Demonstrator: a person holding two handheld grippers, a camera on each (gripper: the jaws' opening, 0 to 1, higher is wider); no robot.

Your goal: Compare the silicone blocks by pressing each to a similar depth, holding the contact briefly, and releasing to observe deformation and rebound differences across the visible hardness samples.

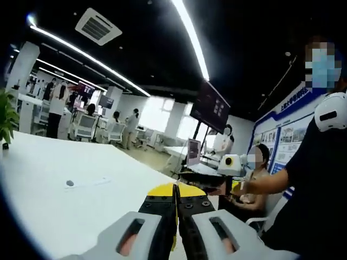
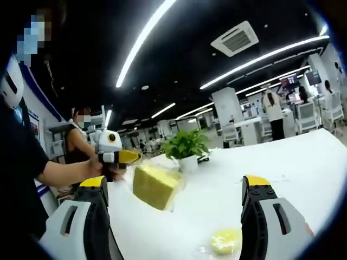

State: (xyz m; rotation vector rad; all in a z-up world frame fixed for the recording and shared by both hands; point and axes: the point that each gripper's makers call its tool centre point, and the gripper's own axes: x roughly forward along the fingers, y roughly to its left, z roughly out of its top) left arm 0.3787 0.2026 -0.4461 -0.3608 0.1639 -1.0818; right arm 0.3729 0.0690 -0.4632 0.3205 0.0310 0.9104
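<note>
I'm seeing a yellow silicone block point(image 2: 155, 186) tilting above the white surface point(image 2: 282, 157); a smaller, possibly round, yellow sample point(image 2: 226, 241) is lying nearby.

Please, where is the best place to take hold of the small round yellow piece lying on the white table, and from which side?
Probably from above, jaws across its rim. The small round yellow piece lies flat and low on the white table, between the open jaws of the right hand-held gripper, so its sides offer little height to grip.
</note>
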